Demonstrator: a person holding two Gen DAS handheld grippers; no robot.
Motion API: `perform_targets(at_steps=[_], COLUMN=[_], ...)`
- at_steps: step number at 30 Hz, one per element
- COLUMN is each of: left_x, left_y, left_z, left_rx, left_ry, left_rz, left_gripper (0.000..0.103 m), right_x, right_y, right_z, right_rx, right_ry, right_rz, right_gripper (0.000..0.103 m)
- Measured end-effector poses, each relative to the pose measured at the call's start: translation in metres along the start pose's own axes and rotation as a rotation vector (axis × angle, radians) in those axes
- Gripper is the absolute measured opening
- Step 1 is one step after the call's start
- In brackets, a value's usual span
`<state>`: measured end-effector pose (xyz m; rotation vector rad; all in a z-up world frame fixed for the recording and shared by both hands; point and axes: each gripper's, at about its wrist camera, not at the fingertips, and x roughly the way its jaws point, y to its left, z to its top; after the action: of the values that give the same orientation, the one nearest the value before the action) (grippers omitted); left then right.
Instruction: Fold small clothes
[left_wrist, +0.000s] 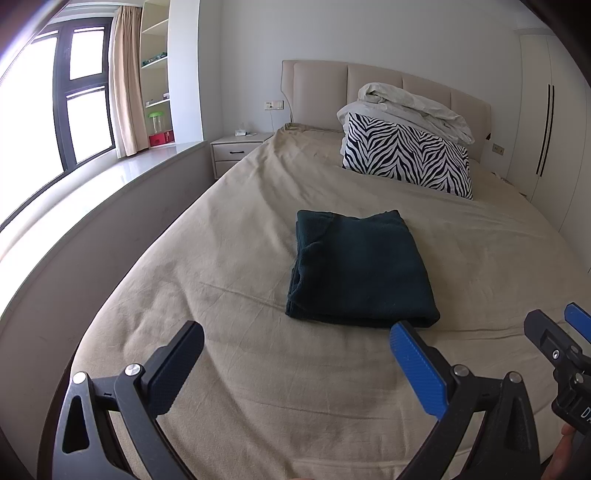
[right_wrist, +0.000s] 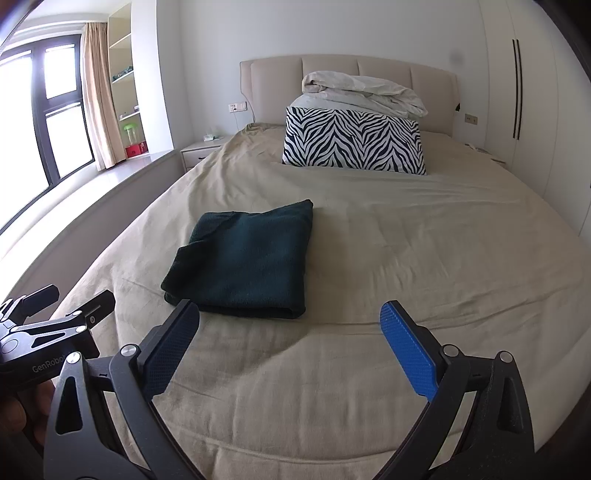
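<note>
1. Dark teal cloth, a small garment (left_wrist: 360, 269), lies as a flat, roughly square packet in the middle of the bed (left_wrist: 236, 229), its thick folded edge facing me and looser layers bunched along its left side.

2. Judging by that shape, the folding of this piece looks essentially done; at most the bunched left side could be tidied. I see no other small clothes waiting on the sheet, so I cannot tell whether more work remains.

3. My left gripper (left_wrist: 295, 354) hovers low over the beige sheet, just short of the garment's near edge and touching nothing. Its fingers (left_wrist: 415, 363) are spread wide and hold nothing.

4. My right gripper (right_wrist: 290, 341) hangs beside it at about the same height, also just short of the near edge. Its fingers (right_wrist: 406, 343) stand wide apart, empty too.

5. Each gripper shows at the edge of the other's view, so the two sit close together, side by side, both aimed toward the headboard.

6. Farther up the bed a zebra-striped pillow (right_wrist: 352, 142) leans under a rolled pale duvet (right_wrist: 364, 92), well apart from the garment.
</note>
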<state>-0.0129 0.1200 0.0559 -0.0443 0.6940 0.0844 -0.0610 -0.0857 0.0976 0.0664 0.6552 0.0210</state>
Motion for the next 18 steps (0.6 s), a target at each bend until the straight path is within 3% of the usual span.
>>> perform_targets(at_steps=[18], left_x=[0.0005], left_y=[0.0016], left_z=[-0.0007], left_rx=[0.001], left_ry=[0.004], left_rz=[-0.003], left_gripper=[0.103], right_x=[0.0005], right_y=[-0.0002], right_z=[-0.0039], right_rx=[0.001], right_ry=[0.003], right_rz=[0.0], right_gripper=[0.1])
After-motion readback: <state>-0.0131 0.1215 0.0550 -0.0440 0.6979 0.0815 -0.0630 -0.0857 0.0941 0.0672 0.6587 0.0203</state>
